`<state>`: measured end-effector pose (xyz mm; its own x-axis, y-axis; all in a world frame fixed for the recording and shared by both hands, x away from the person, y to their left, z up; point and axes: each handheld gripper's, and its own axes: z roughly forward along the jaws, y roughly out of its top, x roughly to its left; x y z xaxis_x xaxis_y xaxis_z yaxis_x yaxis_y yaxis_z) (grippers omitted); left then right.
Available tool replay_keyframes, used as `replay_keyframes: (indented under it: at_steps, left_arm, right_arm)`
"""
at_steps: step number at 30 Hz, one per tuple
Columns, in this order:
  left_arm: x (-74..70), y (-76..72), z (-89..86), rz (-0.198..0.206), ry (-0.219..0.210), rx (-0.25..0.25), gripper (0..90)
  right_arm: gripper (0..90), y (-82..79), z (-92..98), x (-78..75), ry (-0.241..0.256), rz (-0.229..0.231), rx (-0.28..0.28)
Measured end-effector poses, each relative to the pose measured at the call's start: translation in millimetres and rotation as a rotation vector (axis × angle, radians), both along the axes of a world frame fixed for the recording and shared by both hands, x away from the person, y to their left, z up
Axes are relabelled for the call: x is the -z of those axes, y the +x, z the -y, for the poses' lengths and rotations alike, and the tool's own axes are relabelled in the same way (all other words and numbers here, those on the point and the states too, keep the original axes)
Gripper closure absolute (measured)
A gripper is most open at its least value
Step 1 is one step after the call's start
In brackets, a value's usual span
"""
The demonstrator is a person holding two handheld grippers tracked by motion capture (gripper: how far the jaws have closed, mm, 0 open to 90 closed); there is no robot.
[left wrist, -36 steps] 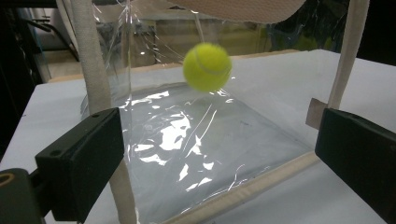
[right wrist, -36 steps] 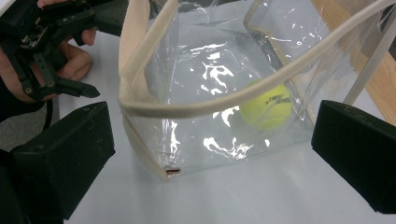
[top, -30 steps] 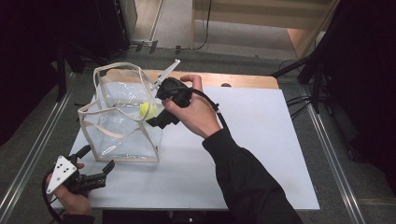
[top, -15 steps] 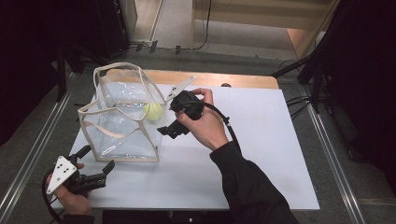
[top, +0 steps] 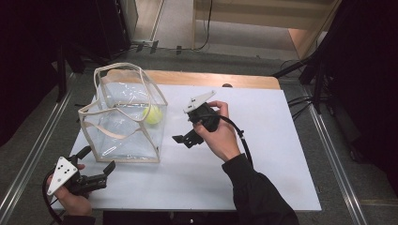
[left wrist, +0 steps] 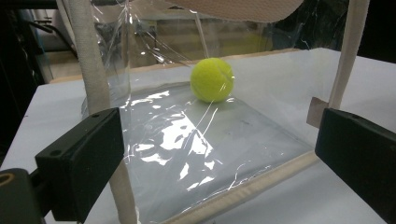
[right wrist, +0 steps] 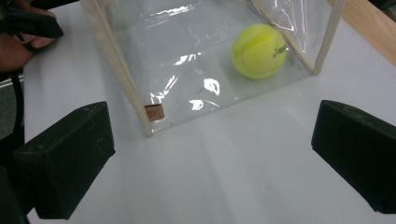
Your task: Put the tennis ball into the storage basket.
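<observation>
White tabletop [top: 263, 154] spread across the middle, a strip of bare wood along its far edge, grey floor and dark curtains all round. Starting at the left: the left gripper [top: 96, 164] sits low at the near corner of the table, held in one hand, its grey three-cornered plate up, jaws spread wide with nothing between them, pointing at the bag. Next along, one clear plastic bag with cream fabric trim and two looped handles [top: 123, 123] stands upright and open on the white surface. Inside it, one yellow-green tennis ball [top: 153, 114] rests on the bag's floor, tucked toward the far right corner. Right of the bag, the right gripper [top: 184, 137] is up off the table in the other hand, near the bag but apart from it, jaws parted and empty, aimed back at the bag's side. Count so far: two grippers, one bag, one ball, and the ball is in the bag
</observation>
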<state>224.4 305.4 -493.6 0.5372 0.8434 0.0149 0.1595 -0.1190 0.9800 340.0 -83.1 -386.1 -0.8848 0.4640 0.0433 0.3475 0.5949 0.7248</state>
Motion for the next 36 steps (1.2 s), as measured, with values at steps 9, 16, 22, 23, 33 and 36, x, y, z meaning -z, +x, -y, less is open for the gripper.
replay_keyframes:
  at_steps: [9, 16, 22, 23, 33, 36]
  left_arm:
    - [-0.1, -0.5, 0.1, -0.003, 0.005, -0.005, 1.3]
    - [-0.1, -0.4, -0.2, -0.001, 0.001, -0.003, 1.3]
    - [-0.2, -0.8, -0.2, -0.002, 0.005, -0.003, 1.3]
    - [-0.2, -0.8, -0.1, -0.003, 0.004, -0.003, 1.3]
    - [0.2, -0.7, 0.7, 0.003, 0.004, -0.004, 1.3]
    - [0.2, -0.8, 1.0, 0.003, 0.006, -0.005, 1.3]
  right_arm:
    - [0.0, -12.1, 14.9, 23.6, 0.049, 0.018, 0.019]
    - [0.0, -20.4, 25.9, 39.4, 0.081, 0.023, 0.032]
    - [0.0, -28.5, 37.2, 52.1, 0.110, 0.023, 0.057]
    - [0.0, -29.6, 39.7, 54.0, 0.113, 0.023, 0.064]
    - [0.0, -39.7, 67.8, 74.6, 0.141, 0.017, 0.114]
    - [0.0, -43.2, 77.7, 78.8, 0.150, 0.017, 0.132]
